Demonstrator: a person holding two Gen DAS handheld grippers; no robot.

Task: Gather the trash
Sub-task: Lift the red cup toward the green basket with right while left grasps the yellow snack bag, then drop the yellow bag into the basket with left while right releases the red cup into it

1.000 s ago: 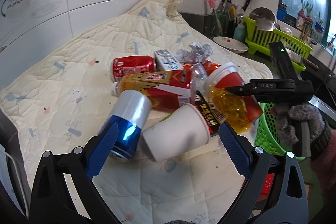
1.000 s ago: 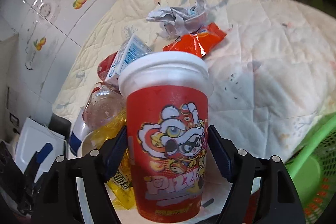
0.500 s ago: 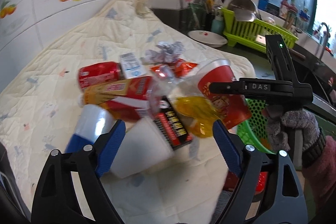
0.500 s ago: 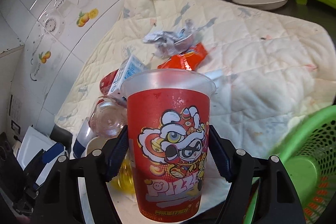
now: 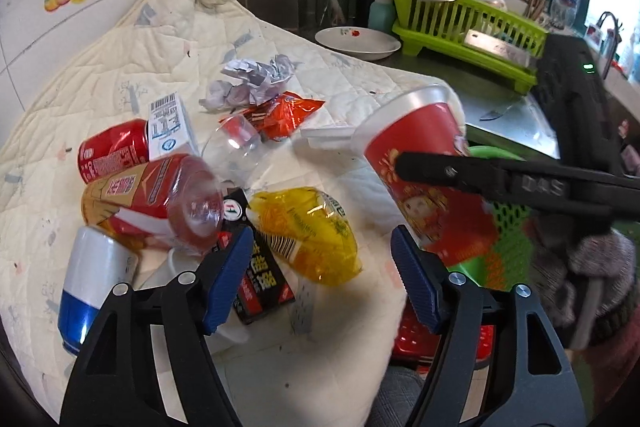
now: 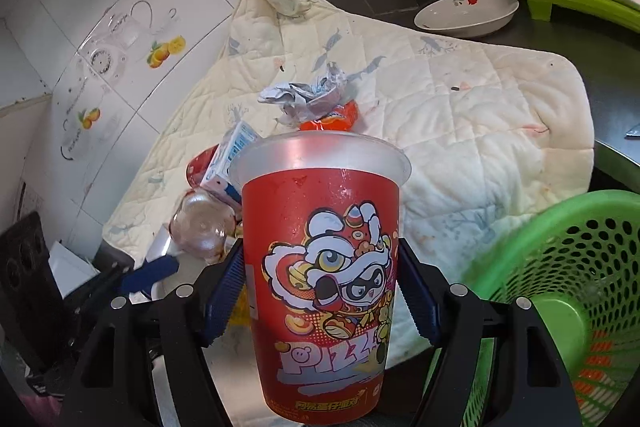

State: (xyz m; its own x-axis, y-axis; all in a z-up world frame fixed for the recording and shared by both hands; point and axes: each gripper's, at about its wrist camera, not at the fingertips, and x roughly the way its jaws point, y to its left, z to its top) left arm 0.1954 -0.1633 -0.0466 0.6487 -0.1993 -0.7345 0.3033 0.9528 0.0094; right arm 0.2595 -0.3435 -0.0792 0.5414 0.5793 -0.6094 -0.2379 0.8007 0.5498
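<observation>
Beside the green basket, right gripper clamped on red pizza cup; left gripper fingers apart above litter.

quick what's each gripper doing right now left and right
Left gripper: open, holding nothing, above the trash on the quilt.
Right gripper: shut on the red cup, beside the green basket.

right tool grips red cup beside basket.
</observation>
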